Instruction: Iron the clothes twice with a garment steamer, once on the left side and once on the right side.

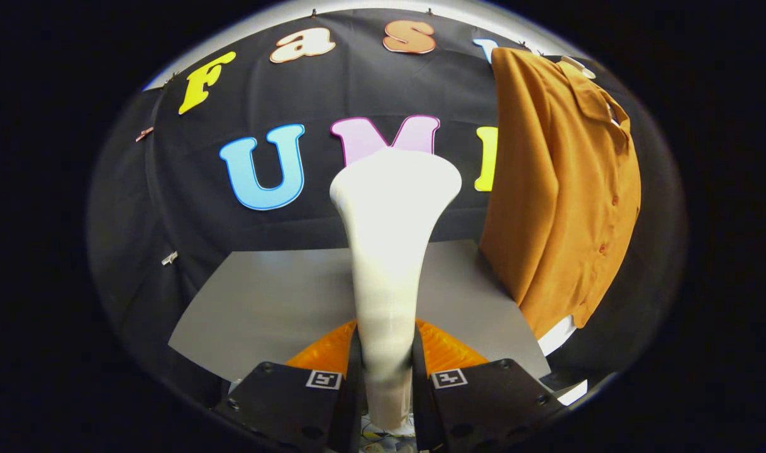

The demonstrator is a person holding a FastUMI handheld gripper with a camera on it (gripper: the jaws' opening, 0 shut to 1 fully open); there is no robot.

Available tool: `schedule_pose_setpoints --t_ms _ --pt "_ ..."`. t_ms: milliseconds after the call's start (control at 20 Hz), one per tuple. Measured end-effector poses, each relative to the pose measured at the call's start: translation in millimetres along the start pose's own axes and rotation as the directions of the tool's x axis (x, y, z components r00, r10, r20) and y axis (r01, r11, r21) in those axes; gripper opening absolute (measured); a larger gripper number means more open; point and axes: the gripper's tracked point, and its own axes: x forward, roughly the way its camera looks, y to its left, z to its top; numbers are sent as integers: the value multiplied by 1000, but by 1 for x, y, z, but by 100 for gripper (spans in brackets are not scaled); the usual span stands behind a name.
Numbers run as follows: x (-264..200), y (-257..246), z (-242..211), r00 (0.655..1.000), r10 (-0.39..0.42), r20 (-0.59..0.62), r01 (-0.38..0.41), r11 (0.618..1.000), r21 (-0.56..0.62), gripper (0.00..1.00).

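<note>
A white garment steamer [388, 251] stands upright between my fingers, its narrow handle pinched at the bottom and its wide flared head rising well ahead of them. My gripper [386, 352] is shut on the steamer's handle, both fingers pressing its sides. A brown-orange button-up shirt [565, 189] hangs on a hanger against the black booth wall, to the right of the steamer head and apart from it. The shirt's collar is at the top and its hem reaches down to the table's right end.
A grey table top [263, 302] lies below and beyond the fingers, backed by the black cloth wall [169, 207]. A white edge [556, 336] shows under the shirt's hem at the right.
</note>
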Motion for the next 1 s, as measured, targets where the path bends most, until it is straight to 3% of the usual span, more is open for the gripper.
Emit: schedule_pose_setpoints --t_ms 600,1000 --pt "-112 5 12 980 -78 182 68 996 62 36" --pt "-152 -50 22 946 -200 256 164 975 152 36"
